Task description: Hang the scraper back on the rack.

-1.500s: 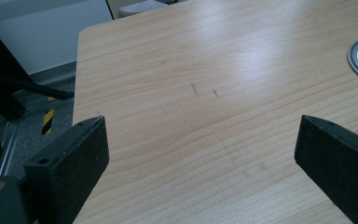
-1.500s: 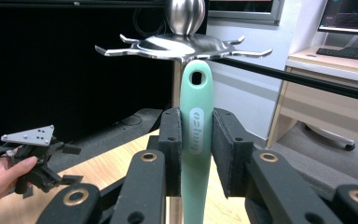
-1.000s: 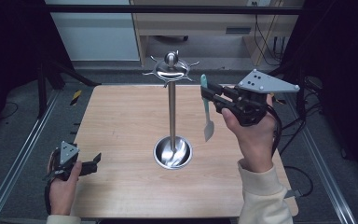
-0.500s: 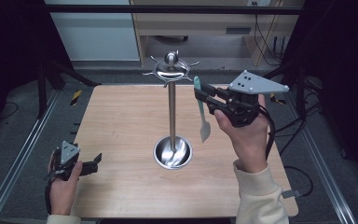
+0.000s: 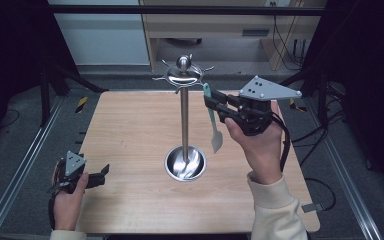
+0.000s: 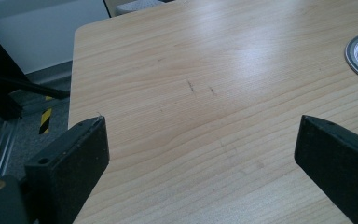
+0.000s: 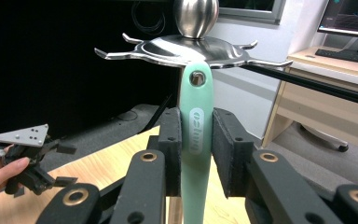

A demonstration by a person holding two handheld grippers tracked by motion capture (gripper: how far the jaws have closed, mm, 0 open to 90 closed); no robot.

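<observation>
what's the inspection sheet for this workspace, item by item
surface: wooden table, bare, faint scuffs.
job's things: steel rack with hooks on top; mint spatula hanging blade down beside the pole, handle hole just under the hooks.
clutter: nothing seen.
grippers: right tongs shut on spatula handle; left tongs open, low at the table's near left corner.
cables: black cable trails from the right tongs.
surroundings: desk, dark curtains, grey floor.

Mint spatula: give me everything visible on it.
The mint spatula has a pale green, rubbery-looking handle with embossed lettering and a hanging hole at its top, and a whitish flat blade at the bottom. It hangs roughly upright, blade down, clamped mid-handle between the jaws of the right gripper. Its hole sits right at a hook of the steel stand; whether it is hooked on, I cannot tell.
</observation>
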